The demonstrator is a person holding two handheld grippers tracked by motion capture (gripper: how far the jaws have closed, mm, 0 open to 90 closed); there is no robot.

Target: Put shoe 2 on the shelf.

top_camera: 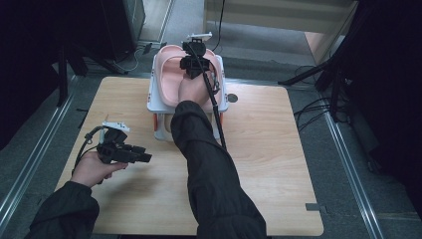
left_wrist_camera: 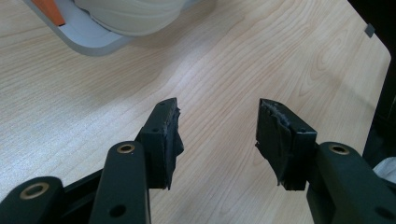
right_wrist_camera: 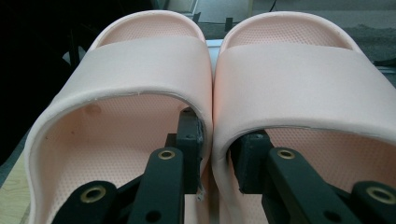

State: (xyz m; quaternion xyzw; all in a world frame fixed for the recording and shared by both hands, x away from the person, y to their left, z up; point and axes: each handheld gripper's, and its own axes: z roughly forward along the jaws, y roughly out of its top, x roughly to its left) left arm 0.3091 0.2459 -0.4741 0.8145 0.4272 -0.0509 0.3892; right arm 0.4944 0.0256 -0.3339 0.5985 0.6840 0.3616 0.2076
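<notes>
Nearest us, the right gripper [right_wrist_camera: 215,163] has one jaw inside each pink slipper, pinching their touching inner walls together: left slipper [right_wrist_camera: 140,70], right slipper [right_wrist_camera: 303,74]. Pair sits on the white rack [top_camera: 152,94] at the tabletop's [top_camera: 259,149] far edge. Left gripper [left_wrist_camera: 217,135], near the left edge, jaws wide, nothing betw. them. No readable labels.

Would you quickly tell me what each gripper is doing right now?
Left gripper: open, nothing between its jaws.
Right gripper: one jaw inside each pink slipper, around their adjoining sides; grip cannot be told.
</notes>
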